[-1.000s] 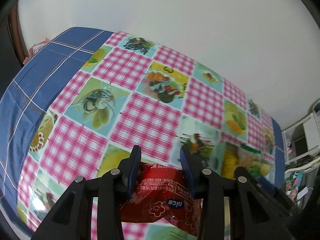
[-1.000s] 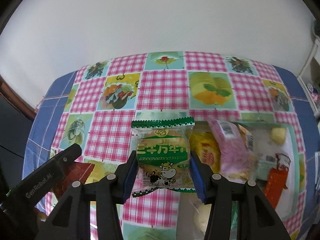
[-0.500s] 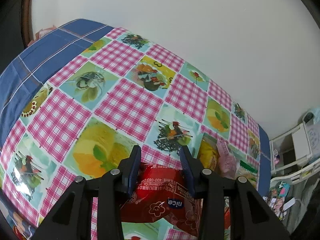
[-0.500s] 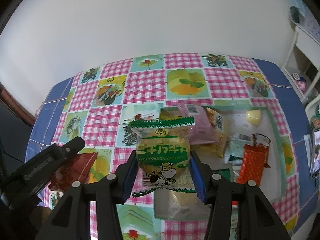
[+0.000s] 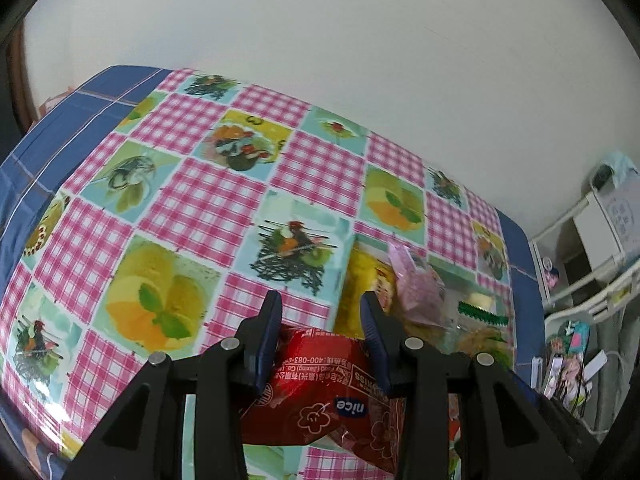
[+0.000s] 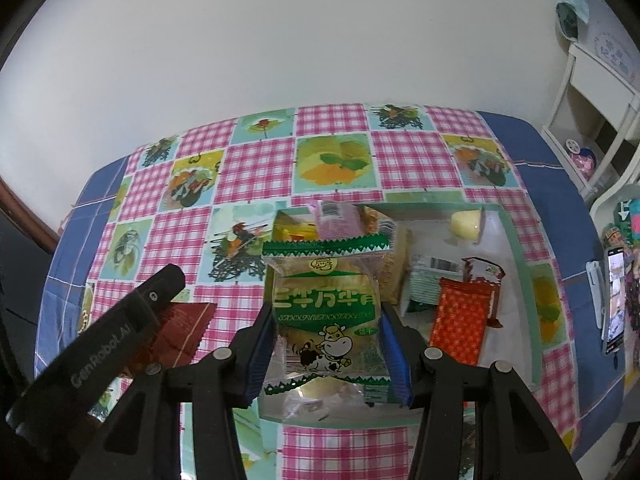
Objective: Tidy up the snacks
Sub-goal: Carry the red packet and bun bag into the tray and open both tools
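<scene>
While both grippers hang above the table, each is clamped on 1 snack. Left gripper [image 5: 320, 320] pinches a crinkly red foil snack packet [image 5: 320, 392] between its blue-padded fingers [image 5: 269, 332]; white print, small flower outlines and a blue oval reading "nice" show on it, upside down in the left wrist view. Its far end sticks out past the black gripper body in the right wrist view, above pink check. Right gripper [image 6: 326, 348] grips a clear plastic biscuit packet with green zigzag edges [image 6: 326, 312]: green band with white characters, cartoon cow at the bottom, pale yellow biscuit inside. Packet held upright, pads on its 2 side edges.

Below and beyond it sits a shallow clear tray with a pale green rim [image 6: 516, 248] on the glossy pink-check tablecloth with fruit pictures [image 6: 256, 164]. Lying in the tray: a pink packet [image 6: 336, 220], a yellow packet [image 6: 290, 228], a red packet with white dots [image 6: 462, 320], a white-green packet with a barcode [image 6: 428, 284], a pale yellow lump [image 6: 466, 222]. White wall [image 6: 280, 40] behind, white shelving [image 6: 596, 92] at right.
</scene>
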Tool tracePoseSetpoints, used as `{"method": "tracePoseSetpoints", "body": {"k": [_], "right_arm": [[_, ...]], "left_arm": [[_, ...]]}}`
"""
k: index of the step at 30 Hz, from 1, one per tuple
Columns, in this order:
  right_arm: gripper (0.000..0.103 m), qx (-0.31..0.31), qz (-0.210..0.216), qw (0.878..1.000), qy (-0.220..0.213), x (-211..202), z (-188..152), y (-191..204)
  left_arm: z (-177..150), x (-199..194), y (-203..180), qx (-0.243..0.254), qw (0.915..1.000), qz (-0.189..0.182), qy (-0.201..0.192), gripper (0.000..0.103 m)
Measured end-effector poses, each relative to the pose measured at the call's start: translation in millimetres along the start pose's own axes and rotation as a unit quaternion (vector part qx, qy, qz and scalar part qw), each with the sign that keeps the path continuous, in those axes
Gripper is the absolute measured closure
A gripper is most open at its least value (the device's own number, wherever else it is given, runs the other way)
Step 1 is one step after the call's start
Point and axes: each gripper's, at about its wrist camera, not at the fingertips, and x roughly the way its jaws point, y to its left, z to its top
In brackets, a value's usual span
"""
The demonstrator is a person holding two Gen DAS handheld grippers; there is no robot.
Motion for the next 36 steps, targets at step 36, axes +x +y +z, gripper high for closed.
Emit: {"method": "tracePoseSetpoints", "body": {"k": [36], "right_arm": [[0.05, 0.139, -0.047, 0.989, 0.03, 19, -5, -131]], "left_arm": [[-54, 39, -103, 0.16, 0.9852, -0.027, 0.054, 0.061]]}}
